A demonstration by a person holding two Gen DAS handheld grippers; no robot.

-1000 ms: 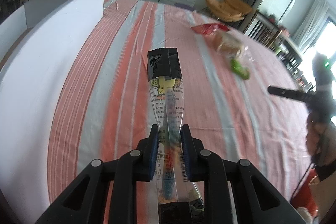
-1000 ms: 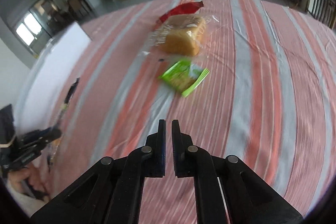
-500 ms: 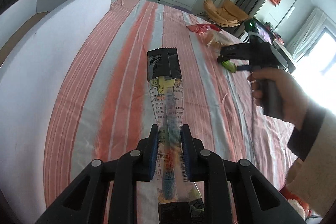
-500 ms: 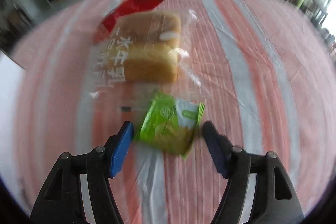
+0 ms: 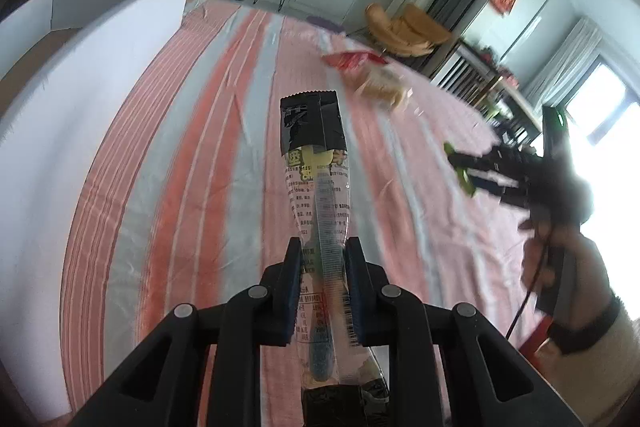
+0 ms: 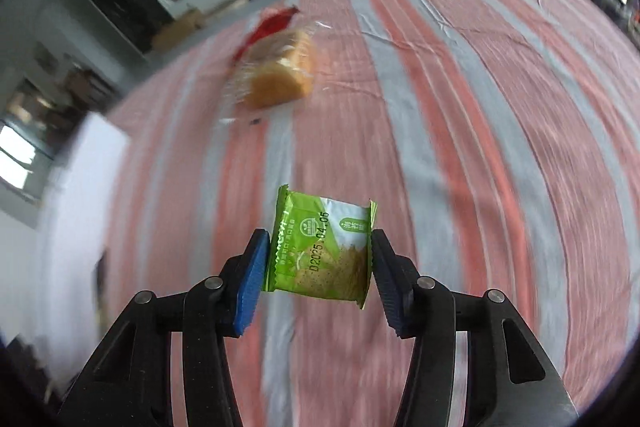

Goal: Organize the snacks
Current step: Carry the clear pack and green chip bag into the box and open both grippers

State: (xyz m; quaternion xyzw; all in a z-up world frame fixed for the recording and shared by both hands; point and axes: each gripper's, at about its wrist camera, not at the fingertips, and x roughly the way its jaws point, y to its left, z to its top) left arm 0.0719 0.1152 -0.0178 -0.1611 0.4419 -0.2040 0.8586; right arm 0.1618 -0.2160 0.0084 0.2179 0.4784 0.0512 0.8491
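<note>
My left gripper (image 5: 322, 259) is shut on a long clear snack packet (image 5: 316, 155) with a black top, which sticks out forward above the striped cloth. My right gripper (image 6: 320, 255) has its jaws closing on a small green cracker packet (image 6: 320, 247). Both blue pads (image 6: 250, 283) press on its sides, and the packet hangs clear of the cloth. In the left wrist view the right gripper (image 5: 472, 173) shows at the right with the green packet (image 5: 460, 171) in it and a person's hand (image 5: 560, 251) behind it.
A bagged bread loaf (image 6: 280, 79) and a red snack bag (image 6: 272, 25) lie further back on the pink and grey striped cloth (image 6: 460, 147). A tall white box wall (image 5: 80, 67) runs along the left side. Living-room furniture stands beyond the table.
The right gripper opened, went down around the green packet on the cloth and closed on it, and now holds it lifted. The left gripper drifted a little with its packet still held.
</note>
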